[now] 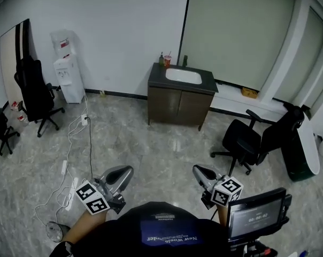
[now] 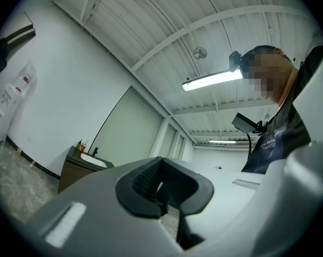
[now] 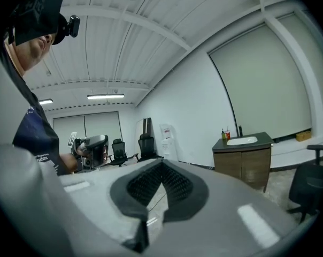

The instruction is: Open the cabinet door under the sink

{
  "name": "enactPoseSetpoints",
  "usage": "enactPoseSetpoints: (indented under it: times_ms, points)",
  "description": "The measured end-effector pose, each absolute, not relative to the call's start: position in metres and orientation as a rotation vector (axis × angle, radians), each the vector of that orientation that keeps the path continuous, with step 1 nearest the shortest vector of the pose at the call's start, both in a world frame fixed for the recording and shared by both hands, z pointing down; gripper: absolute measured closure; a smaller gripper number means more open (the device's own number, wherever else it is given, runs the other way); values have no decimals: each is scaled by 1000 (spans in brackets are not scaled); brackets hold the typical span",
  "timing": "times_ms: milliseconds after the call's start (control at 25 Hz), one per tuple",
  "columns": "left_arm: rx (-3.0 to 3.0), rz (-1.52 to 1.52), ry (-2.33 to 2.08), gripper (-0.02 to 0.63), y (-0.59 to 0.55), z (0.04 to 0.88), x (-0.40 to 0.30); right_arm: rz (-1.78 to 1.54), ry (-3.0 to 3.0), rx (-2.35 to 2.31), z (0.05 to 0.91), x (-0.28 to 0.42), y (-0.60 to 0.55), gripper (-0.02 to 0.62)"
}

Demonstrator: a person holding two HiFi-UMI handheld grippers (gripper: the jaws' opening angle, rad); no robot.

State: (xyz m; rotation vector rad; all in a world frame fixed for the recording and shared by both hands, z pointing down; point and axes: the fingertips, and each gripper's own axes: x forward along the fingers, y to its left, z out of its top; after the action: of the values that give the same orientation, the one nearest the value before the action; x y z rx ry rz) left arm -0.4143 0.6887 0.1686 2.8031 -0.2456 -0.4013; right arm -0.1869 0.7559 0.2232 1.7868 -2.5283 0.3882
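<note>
1. Against the far left wall stand a black office chair point(image 1: 36, 92) and a white water dispenser point(image 1: 68, 74); a white cable point(image 1: 70, 149) trails from there across the marbled floor point(image 1: 151, 149).
2. Low in the head view, the left gripper point(image 1: 125, 171) is held near the person's body, well apart from the cabinet. In its own view its jaws are together with nothing between them.
3. Centre, at the far wall, is the brown cabinet point(image 1: 180, 105) with a white sink point(image 1: 183, 76) set in its dark top. Both doors are closed flat. Small bottles point(image 1: 164, 59) stand at the back left corner.
4. Right of centre, the right gripper point(image 1: 198, 170) also sits near the body, jaws pressed together and empty.
5. Further right are a black swivel chair point(image 1: 252, 141) and, at the bottom edge, a small screen point(image 1: 255, 216).
</note>
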Motion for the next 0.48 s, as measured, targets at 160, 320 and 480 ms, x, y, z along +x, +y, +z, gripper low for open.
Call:
enactPoseSetpoints:
  times_ms: [160,320,480]
  points:
    - [2833,-409,-280,606,675,152,-349,354,-2567,1733,207,-121,730,595]
    - [2825,-392,-285,606,666,148,-294,362,-2601,1730,204,-71,714,595]
    - [2860,-342,-260,606,659,144,-246,384,-2608,1719,211,-34,700,595]
